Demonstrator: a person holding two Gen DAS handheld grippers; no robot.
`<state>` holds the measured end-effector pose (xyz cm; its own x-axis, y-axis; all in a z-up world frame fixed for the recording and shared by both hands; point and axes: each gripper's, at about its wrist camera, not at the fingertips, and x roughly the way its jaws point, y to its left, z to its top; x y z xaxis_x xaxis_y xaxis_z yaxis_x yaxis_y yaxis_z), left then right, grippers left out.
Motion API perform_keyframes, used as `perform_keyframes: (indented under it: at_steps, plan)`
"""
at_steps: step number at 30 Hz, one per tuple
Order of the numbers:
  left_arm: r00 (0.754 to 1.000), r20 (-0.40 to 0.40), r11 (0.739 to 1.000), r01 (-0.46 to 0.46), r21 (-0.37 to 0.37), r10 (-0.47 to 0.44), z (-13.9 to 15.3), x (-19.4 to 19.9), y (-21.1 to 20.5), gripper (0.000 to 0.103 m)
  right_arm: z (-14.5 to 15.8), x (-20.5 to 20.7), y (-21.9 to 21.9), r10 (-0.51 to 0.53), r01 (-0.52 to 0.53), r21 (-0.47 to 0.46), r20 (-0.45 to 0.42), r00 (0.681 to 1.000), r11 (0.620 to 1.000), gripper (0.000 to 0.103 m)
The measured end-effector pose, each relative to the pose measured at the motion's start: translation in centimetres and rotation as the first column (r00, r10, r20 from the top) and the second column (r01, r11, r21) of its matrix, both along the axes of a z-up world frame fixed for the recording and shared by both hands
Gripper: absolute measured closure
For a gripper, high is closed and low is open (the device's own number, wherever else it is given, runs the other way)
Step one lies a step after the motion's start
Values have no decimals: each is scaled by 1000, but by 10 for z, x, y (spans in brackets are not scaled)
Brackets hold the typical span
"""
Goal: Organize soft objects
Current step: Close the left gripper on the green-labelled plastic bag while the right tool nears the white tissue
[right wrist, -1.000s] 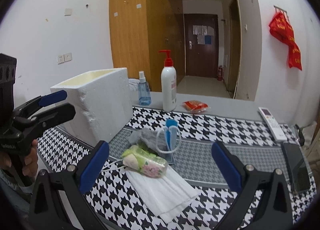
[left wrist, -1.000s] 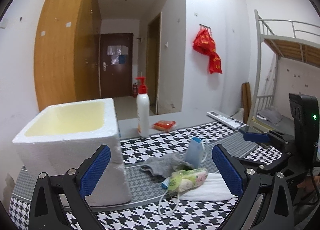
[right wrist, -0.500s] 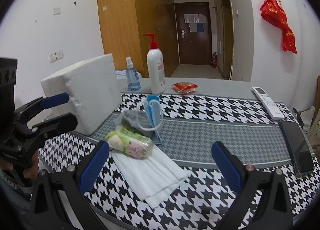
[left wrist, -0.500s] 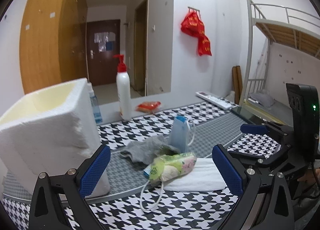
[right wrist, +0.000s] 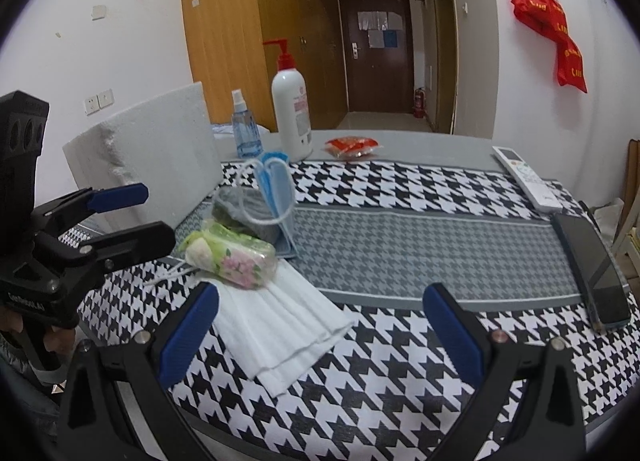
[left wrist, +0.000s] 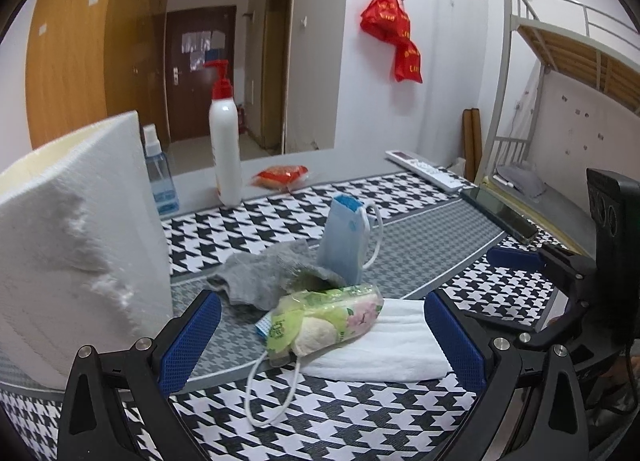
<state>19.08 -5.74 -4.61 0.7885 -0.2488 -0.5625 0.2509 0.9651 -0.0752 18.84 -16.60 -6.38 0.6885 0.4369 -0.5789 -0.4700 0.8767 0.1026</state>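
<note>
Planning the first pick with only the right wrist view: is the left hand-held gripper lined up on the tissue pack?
Observer: Yes. In the left wrist view the tissue pack sits centred between the open fingers of the left hand-held gripper, untouched.
Operator: Anything trailing from it?
Observer: A white ear loop runs out from under the pack toward the near table edge.
Operator: And the grey sock?
Observer: The grey sock lies crumpled just behind the pack, reaching toward the foam box without touching it.

Landmark foam box [left wrist: 80,229]: sock [left wrist: 264,273] just right of it, tissue pack [left wrist: 324,319] on towel [left wrist: 384,345] nearer camera, mask [left wrist: 344,237] behind sock, bottles [left wrist: 226,133] behind box.
</note>
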Motion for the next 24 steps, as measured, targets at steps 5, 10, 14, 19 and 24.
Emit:
perform_keyframes:
  at_steps: [5, 10, 14, 19, 24]
  plan:
    - [999, -40, 1000, -17, -9, 16, -7, 11, -5, 1, -7, 2, -3, 2, -2, -21, -23, 1000, 1000, 0]
    - [994, -102, 999, -50, -14, 49, -18, 24, -12, 1, -15, 4, -11, -7, 5, -33, -42, 999, 999, 0]
    - [990, -124, 997, -72, 11, 73, -22, 31, -20, 1, -15, 3, -14, -1, 0, -38, -41, 999, 999, 0]
    - [983, -144, 993, -109, 49, 115, -26, 40, -26, 1, -16, 7, -16, 18, -19, -31, -54, 998, 999, 0]
    - [979, -157, 989, -117, 85, 129, -32, 46, -31, 1, -17, 9, -15, 44, -46, -44, -61, 997, 998, 0]
